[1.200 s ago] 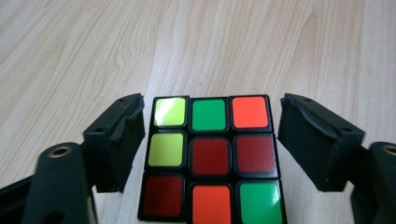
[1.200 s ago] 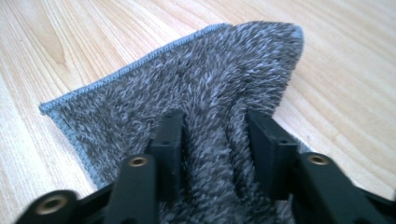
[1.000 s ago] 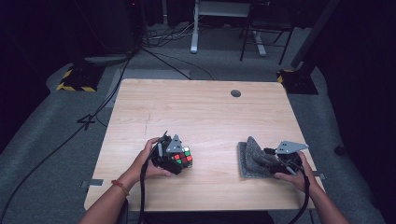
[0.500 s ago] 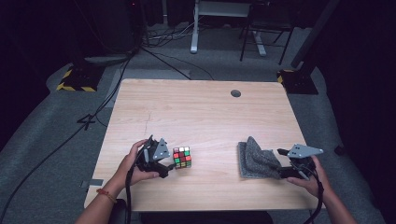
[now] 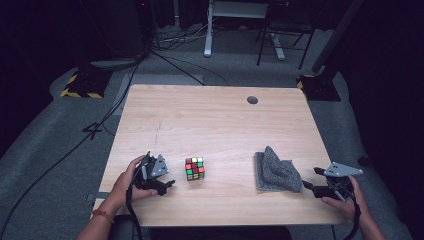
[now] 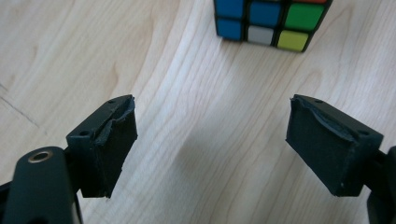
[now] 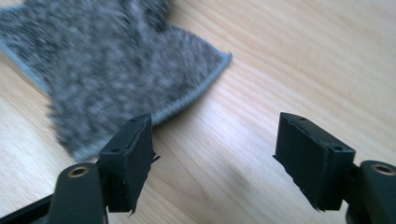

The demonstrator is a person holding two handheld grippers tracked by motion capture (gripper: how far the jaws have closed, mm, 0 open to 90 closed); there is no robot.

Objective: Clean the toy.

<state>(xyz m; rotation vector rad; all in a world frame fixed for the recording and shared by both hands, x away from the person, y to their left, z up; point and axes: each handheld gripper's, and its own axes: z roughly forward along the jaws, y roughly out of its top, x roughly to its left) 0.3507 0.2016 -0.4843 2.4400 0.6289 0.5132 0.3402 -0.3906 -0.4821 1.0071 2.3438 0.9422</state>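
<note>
Light wooden desk (image 5: 215, 120): multicoloured puzzle cube (image 5: 194, 168), crumpled grey woolly cloth (image 5: 276, 171); left tongs (image 5: 161, 186) open, empty; right tongs (image 5: 309, 181) just widened, empty.

Light wood desk (image 5: 215, 125), w/ a dark round grommet hole (image 5: 252, 100) near its far right edge. Grey carpet floor (image 5: 60, 150) all around. Yellow-black hazard-striped bases (image 5: 80, 92) at far left & far right corners. White stand legs (image 5: 210, 30) + black cables (image 5: 170, 62) behind the desk, dark bkgd.
</note>
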